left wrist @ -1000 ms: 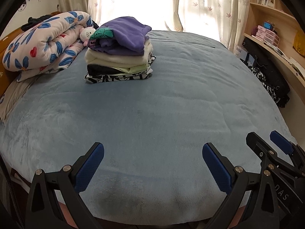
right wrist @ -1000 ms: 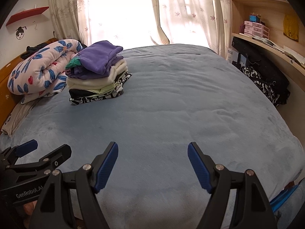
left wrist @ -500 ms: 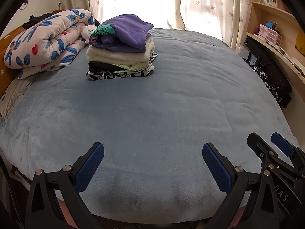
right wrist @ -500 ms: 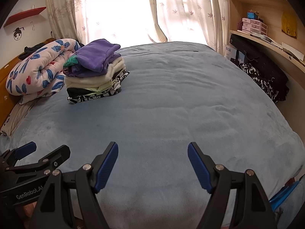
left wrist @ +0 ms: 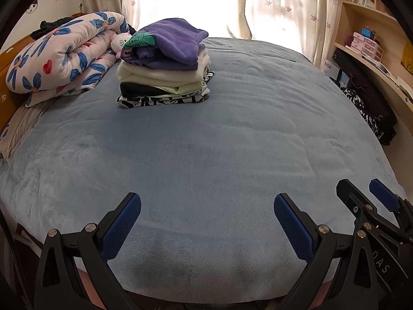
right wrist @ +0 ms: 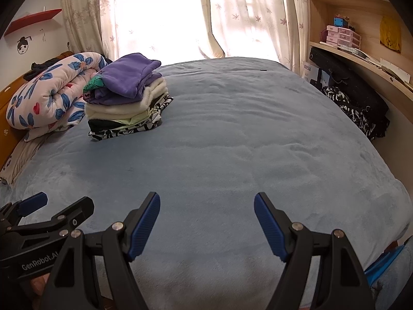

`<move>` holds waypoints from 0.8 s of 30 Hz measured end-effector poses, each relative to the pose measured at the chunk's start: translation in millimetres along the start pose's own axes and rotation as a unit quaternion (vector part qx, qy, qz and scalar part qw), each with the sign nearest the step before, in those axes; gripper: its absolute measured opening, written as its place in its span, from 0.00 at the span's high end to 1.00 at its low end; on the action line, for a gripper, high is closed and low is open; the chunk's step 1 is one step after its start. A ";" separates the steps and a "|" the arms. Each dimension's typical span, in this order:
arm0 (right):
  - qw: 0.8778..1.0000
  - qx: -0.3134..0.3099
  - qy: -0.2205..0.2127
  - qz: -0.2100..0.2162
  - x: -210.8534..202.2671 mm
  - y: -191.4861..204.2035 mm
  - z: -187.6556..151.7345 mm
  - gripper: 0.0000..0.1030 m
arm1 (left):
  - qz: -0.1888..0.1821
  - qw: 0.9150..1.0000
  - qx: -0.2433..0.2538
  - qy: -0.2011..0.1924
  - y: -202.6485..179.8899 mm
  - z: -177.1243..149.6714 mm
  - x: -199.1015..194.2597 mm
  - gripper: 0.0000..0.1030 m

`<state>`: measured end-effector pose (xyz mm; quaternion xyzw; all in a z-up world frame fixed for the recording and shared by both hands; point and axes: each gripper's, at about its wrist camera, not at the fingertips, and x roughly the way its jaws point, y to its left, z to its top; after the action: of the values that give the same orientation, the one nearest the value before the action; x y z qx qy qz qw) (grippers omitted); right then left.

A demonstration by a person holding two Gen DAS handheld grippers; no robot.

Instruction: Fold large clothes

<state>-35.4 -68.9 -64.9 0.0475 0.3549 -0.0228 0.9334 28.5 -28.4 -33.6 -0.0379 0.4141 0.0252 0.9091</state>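
Neat folded stack [left wrist: 165, 67], purple topmost.

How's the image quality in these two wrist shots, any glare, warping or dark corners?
Left wrist view: the window behind the curtains is blown out white, the blue bed cover bulges from fisheye distortion, and the corners go black. Right wrist view: the same window glare, a bowed shelf edge, and a sharp, evenly lit stack of folded clothes.

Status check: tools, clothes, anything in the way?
Left tool open, empty. Right tool open, empty. Folded stack at bed's far left. Nothing blocking.
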 end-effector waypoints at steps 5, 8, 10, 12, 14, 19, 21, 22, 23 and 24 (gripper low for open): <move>1.000 0.000 -0.001 -0.002 -0.3 -1.7 0.8 0.26 | -0.001 1.000 0.000 0.001 0.5 0.6 0.2 0.01; 1.000 0.001 -0.001 -0.002 -0.2 -1.9 0.9 0.26 | 0.001 1.000 -0.001 0.002 0.4 -0.8 0.2 0.01; 1.000 0.000 -0.001 -0.003 -0.1 -1.7 1.0 0.26 | 0.000 1.000 -0.002 0.002 0.7 -1.2 0.0 0.01; 1.000 0.000 -0.001 -0.003 0.4 -2.5 1.1 0.26 | 0.001 1.000 -0.003 0.003 1.1 -2.4 0.0 0.01; 1.000 0.001 0.000 -0.002 0.3 -2.2 1.0 0.26 | 0.001 1.000 -0.004 0.004 1.5 -2.6 0.9 0.01; 1.000 0.000 0.001 -0.003 0.9 -2.9 1.0 0.26 | 0.001 1.000 -0.004 0.007 1.9 -3.0 1.8 0.01; 1.000 0.000 0.001 -0.004 1.9 -1.9 0.1 0.26 | 0.002 1.000 -0.004 0.008 1.9 -2.9 2.5 0.01; 1.000 0.000 0.001 -0.004 2.6 -2.4 -0.1 0.26 | 0.002 1.000 -0.004 0.008 2.1 -2.9 2.7 0.01; 1.000 0.000 0.002 -0.004 2.8 -2.1 -0.3 0.26 | 0.002 1.000 -0.003 0.009 2.2 -2.9 2.9 0.01; 1.000 0.000 0.002 -0.005 3.5 -1.9 -0.7 0.26 | 0.003 1.000 -0.003 0.010 1.7 -3.0 3.1 0.01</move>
<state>-33.5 -70.7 -67.9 0.0457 0.3574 -0.0269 0.9324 28.1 -26.9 -37.9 -0.0402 0.4228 0.0286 0.9049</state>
